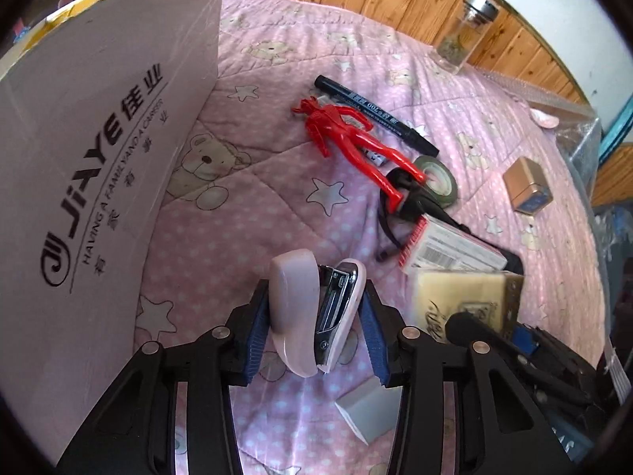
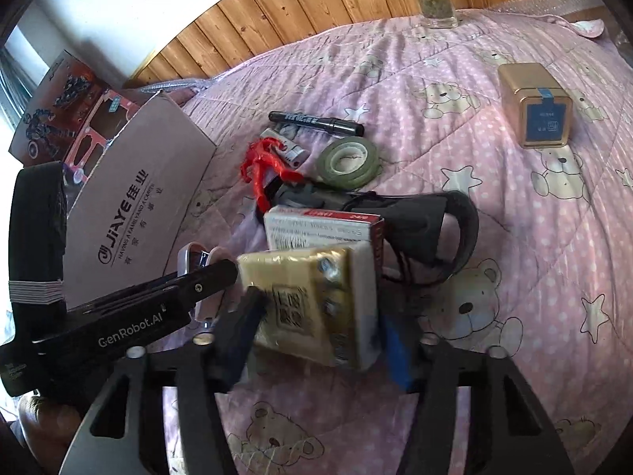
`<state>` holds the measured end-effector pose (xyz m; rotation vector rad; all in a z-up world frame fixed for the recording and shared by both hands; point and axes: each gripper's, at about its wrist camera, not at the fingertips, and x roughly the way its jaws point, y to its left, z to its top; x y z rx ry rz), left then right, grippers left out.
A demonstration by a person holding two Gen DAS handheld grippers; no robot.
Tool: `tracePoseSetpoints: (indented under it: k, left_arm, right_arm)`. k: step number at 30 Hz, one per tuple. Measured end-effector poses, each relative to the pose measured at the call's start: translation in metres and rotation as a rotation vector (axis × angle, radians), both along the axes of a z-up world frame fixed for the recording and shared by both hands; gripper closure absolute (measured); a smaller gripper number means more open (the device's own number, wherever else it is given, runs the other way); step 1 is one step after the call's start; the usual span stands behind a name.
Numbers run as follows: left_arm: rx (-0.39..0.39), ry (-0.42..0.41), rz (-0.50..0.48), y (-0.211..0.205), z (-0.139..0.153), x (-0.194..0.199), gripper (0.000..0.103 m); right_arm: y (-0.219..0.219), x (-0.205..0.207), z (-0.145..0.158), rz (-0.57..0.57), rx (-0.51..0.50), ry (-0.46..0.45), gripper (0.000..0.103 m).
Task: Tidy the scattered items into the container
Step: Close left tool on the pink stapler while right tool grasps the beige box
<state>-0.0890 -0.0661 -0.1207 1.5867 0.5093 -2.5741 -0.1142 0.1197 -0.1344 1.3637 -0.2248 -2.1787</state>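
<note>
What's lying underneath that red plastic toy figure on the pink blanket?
Under the red plastic toy figure lie a black marker pen, a small white clip-like piece, a green tape roll and a black strap. Anything beneath its torso is covered.

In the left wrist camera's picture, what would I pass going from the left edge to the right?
Cardboard box flap → pink stapler between the left gripper fingers → red toy figure → green tape roll → gold tin.
</note>
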Motion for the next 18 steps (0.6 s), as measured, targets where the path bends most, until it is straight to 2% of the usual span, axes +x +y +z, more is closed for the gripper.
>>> tracePoseSetpoints:
  k: [1,4,9,18]
  left_arm:
    - [0.006,0.004,-0.001,-0.002,0.002,0.002,0.058]
    - [0.023,0.009,0.001,-0.003,0.007,0.006,0.058]
    - [0.031,0.024,-0.008,0.003,0.018,0.008,0.058]
    - [0.028,0.068,-0.033,0.015,0.045,0.013,0.058]
  right_arm:
    - [0.0,0.001,0.003,0.002,-0.004,0.003,0.066]
    - [-0.001,0.003,0.01,0.011,-0.034,0.006,0.075]
    - [-0.002,0.01,0.016,0.018,-0.045,0.01,0.078]
    - [0.017,0.018,0.037,-0.034,-0.09,0.037,0.08]
